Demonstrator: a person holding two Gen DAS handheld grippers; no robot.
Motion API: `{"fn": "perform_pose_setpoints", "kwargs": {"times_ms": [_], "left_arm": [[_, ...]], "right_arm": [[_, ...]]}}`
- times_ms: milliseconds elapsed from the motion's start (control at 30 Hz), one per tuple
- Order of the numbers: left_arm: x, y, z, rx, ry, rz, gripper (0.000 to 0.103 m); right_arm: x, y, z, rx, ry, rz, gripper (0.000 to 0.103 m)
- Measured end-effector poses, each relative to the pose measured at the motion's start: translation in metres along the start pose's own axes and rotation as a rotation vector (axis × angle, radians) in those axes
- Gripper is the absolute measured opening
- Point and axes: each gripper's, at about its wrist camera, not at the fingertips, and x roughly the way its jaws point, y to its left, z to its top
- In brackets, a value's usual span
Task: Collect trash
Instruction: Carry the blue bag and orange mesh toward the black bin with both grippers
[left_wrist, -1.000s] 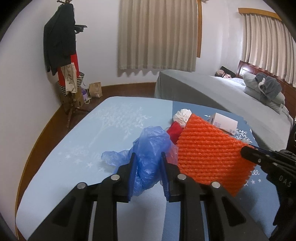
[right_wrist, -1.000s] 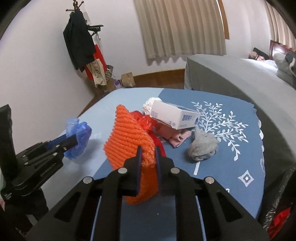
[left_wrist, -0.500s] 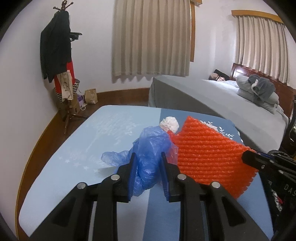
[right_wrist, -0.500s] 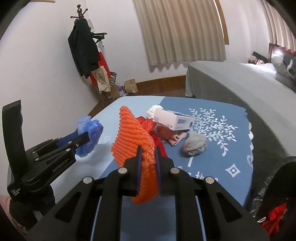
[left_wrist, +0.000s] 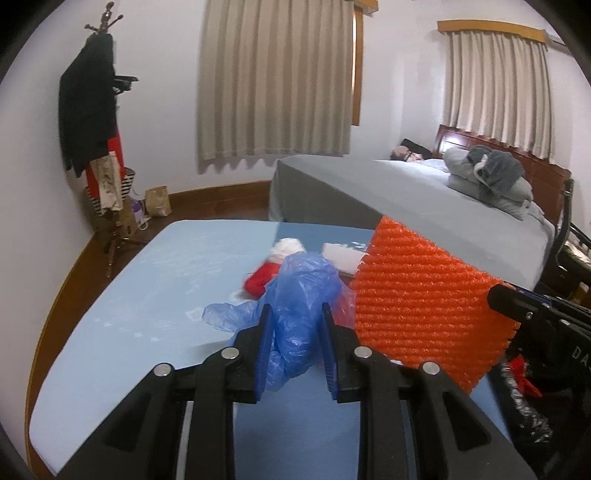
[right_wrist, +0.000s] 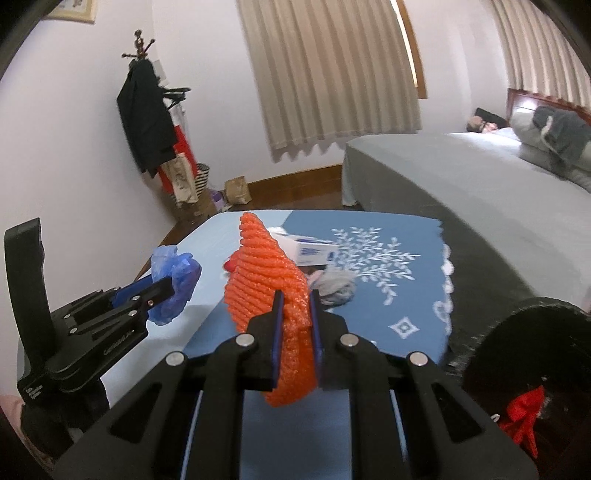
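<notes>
My left gripper (left_wrist: 295, 314) is shut on a crumpled blue plastic bag (left_wrist: 299, 295) and holds it above the blue tablecloth (left_wrist: 155, 295). It also shows at the left of the right wrist view (right_wrist: 162, 291), with the blue bag (right_wrist: 173, 280). My right gripper (right_wrist: 294, 299) is shut on an orange foam net sheet (right_wrist: 266, 280), held up in the air; the sheet (left_wrist: 421, 306) fills the right of the left wrist view. A black trash bag (right_wrist: 532, 354) with red scrap inside gapes at the lower right.
On the table lie a white box (right_wrist: 314, 251), a grey wad (right_wrist: 336, 286), a red item (left_wrist: 262, 280) and a white wad (left_wrist: 286, 245). A grey bed (left_wrist: 406, 199) stands behind. A coat rack (left_wrist: 99, 147) stands by the left wall.
Both grippers have risen and pulled back from the table with their loads. The trash on the table looks farther away, and the black bag has come into the right wrist view.
</notes>
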Motion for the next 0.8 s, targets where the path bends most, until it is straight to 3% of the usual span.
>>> {"fn": "perform_pose_setpoints", "kwargs": {"times_ms": [500, 800], "left_arm": [[-0.004, -0.072, 0.001, 0.068, -0.013, -0.154, 0.025], [-0.004, -0.133, 0.006, 0.124, -0.022, -0.277, 0.025]], "right_arm": [[-0.054, -0.062, -0.018, 0.087, -0.049, -0.146, 0.013], [-0.089, -0.115, -0.032, 0.155, -0.075, -0.284, 0.013]]}}
